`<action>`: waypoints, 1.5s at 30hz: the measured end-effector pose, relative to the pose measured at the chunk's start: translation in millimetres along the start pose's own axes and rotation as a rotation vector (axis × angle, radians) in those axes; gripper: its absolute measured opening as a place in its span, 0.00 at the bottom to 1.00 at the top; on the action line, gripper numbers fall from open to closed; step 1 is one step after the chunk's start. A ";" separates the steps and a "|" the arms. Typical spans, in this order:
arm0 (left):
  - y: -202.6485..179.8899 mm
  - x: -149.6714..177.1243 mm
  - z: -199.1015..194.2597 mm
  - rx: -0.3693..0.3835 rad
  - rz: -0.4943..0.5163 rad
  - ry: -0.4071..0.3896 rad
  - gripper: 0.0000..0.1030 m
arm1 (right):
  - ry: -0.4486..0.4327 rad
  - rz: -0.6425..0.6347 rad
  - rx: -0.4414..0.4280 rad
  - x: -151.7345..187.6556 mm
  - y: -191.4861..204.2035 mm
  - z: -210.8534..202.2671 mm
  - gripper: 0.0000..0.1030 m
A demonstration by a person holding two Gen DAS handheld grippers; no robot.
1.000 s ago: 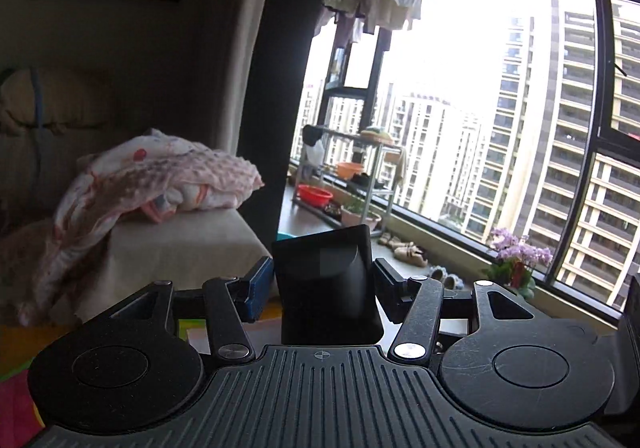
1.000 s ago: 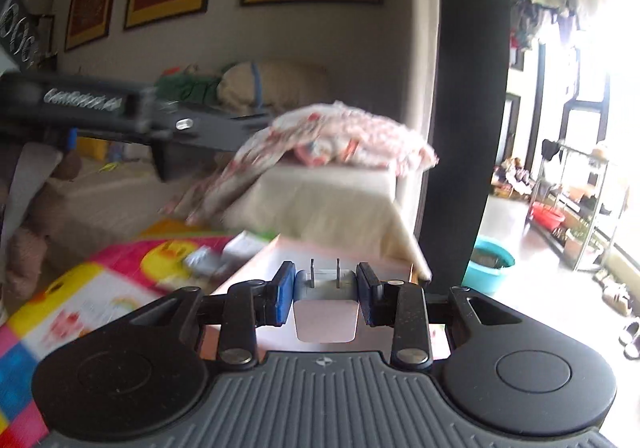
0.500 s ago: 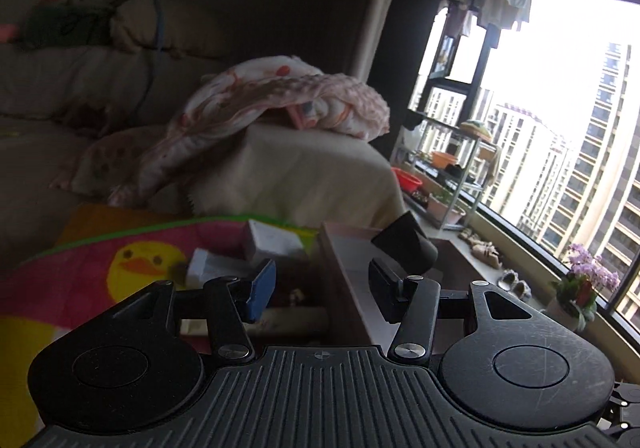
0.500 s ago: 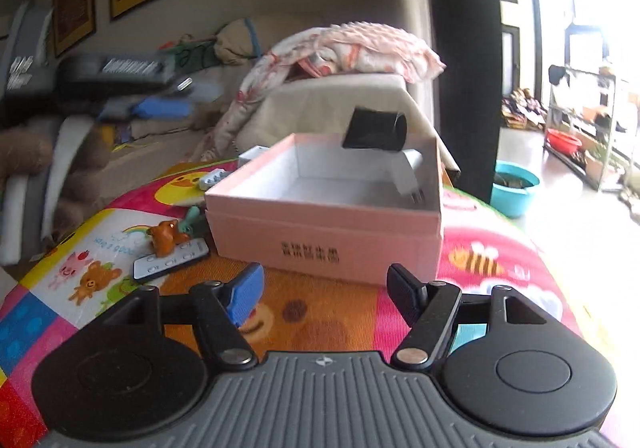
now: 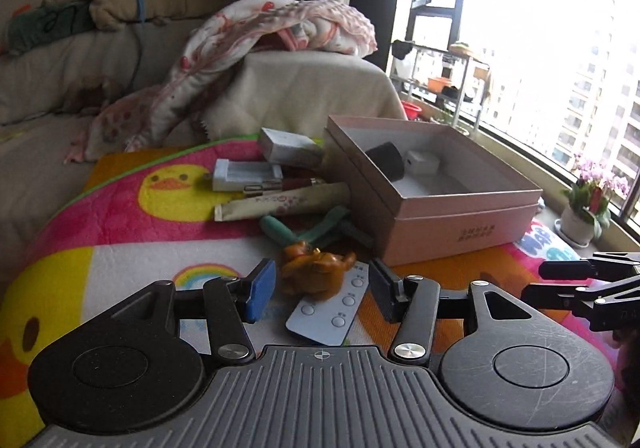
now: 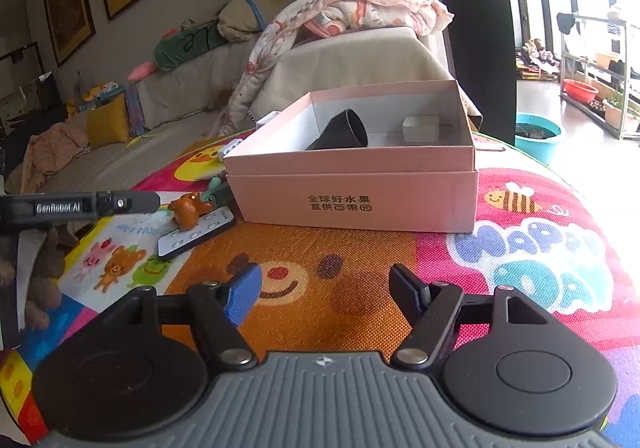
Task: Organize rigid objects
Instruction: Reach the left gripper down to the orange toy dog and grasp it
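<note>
Quick update: a second ago both grippers were clamped on stuff, the left on a black cylinder and the right on a white plug adapter. Now the black cylinder (image 6: 340, 130) and the white adapter (image 6: 420, 127) both lie inside the pink box (image 6: 360, 200), cylinder on its side toward the left, adapter near the back wall. So two items are sorted.

The left gripper (image 5: 322, 290) has its jaws spread wide with nothing between them, and it hangs low in the frame just over the little brown bear figure (image 5: 314, 272) and the white remote (image 5: 332, 310), so my guess is one of those goes next. The right gripper (image 6: 326, 294) is also wide apart and empty, over bare play mat (image 6: 520, 248) at the bottom of its view.

Room-wise: the box wall sits just right of the bear, and the teal-handled tool (image 5: 304, 226) plus a tube (image 5: 280, 200) crowd in behind it. The mat on the right gripper's side has plenty of room.
</note>
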State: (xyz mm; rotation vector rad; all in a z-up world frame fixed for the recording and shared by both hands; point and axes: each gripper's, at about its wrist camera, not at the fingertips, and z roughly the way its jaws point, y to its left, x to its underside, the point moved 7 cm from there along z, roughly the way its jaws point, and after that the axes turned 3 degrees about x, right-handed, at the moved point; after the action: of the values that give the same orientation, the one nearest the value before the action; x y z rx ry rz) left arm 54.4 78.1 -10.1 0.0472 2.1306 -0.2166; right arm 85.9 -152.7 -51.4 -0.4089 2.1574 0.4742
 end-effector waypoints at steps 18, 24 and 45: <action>41.7 -70.2 81.9 0.079 -0.063 0.015 0.54 | 0.023 0.027 0.023 2.4 -4.7 5.8 0.69; 78.0 -71.0 140.8 0.063 -0.188 0.143 0.52 | 0.046 0.034 0.033 3.1 -5.6 9.7 0.69; 32.1 -5.7 -12.3 0.071 -0.104 0.024 0.48 | 0.056 0.032 0.045 3.9 -5.1 12.1 0.69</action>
State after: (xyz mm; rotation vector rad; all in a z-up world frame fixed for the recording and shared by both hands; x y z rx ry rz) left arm 51.0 112.1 -3.2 -0.0199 2.1507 -0.3540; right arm 94.3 -151.9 -62.3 -0.3674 2.2274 0.4359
